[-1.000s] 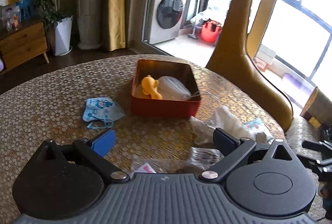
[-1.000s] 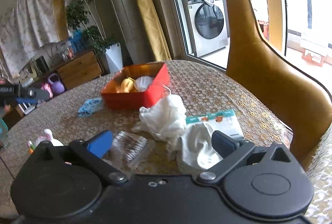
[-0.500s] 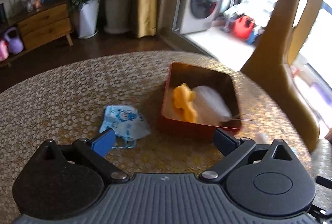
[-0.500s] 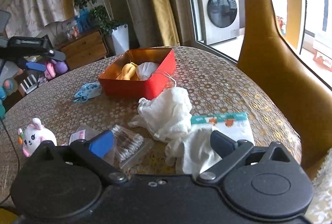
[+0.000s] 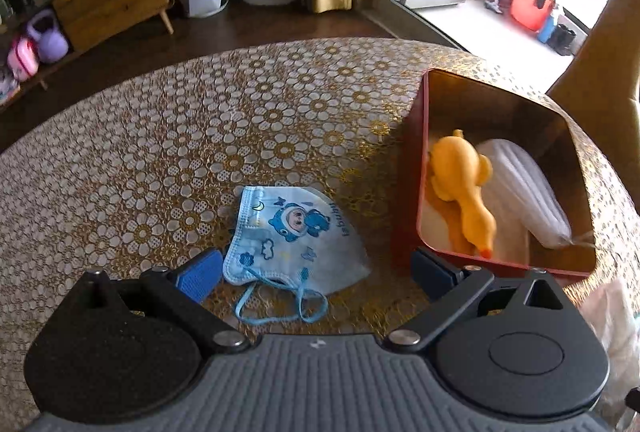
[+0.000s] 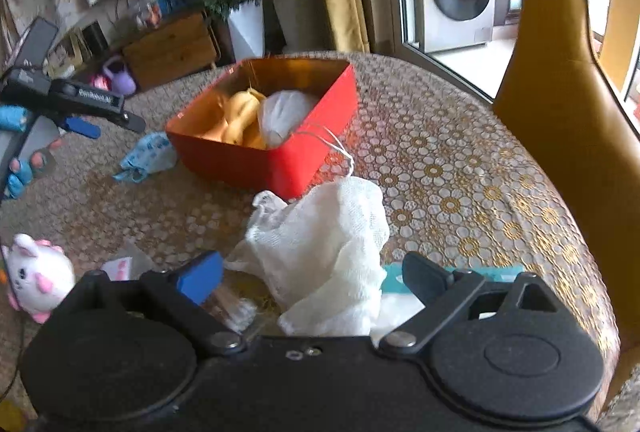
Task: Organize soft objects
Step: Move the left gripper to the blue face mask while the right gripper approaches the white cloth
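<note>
Left wrist: left gripper point(image 5: 316, 270) fingers spread, empty, over blue mask point(image 5: 294, 232) on tabletop point(image 5: 160, 151), red box point(image 5: 500, 167) just right holding duck point(image 5: 460, 187), right wrist: right gripper point(image 6: 314, 278) fingers spread around white cloth point(image 6: 324, 252), box behind.

I see round table point(image 6: 460, 167), gold floral cover. On it: red box point(image 6: 280, 159) far centre, blue mask point(image 5: 292, 232) left of it, white cloth point(image 6: 328, 244) near, plush bunny point(image 6: 36, 278) near left.
</note>
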Demonstrator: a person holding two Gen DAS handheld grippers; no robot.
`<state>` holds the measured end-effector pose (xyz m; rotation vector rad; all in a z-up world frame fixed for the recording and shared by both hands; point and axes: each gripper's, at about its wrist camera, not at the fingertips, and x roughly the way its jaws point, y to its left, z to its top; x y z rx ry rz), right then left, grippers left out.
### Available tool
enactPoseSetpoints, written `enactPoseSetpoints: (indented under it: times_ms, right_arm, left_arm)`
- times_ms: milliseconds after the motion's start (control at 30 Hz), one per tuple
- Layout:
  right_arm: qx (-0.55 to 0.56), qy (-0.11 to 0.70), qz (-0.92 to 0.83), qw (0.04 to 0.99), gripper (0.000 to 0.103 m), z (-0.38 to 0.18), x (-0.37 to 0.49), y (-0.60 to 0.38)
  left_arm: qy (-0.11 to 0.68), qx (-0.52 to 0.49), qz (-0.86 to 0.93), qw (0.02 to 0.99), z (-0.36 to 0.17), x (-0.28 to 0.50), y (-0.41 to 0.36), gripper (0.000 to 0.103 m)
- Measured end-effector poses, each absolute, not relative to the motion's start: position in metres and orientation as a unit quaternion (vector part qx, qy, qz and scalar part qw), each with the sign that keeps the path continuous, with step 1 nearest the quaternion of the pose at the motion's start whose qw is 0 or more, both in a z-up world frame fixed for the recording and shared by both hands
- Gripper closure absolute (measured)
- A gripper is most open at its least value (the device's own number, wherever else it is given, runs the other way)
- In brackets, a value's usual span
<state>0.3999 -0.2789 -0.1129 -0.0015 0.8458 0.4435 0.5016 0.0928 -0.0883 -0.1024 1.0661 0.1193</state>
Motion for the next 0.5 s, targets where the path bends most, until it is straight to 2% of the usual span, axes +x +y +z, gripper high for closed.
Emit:
enactPoseSetpoints:
  times_ms: [500]
  right_arm:
    - [-0.046, 0.441, 0.227, 0.867, 0.007, -0.145, 0.439, -0.241]
  left_arm:
    - [0.549, -0.034, 0.066, 0.832, -0.150, 0.538, 0.100, 0.003]
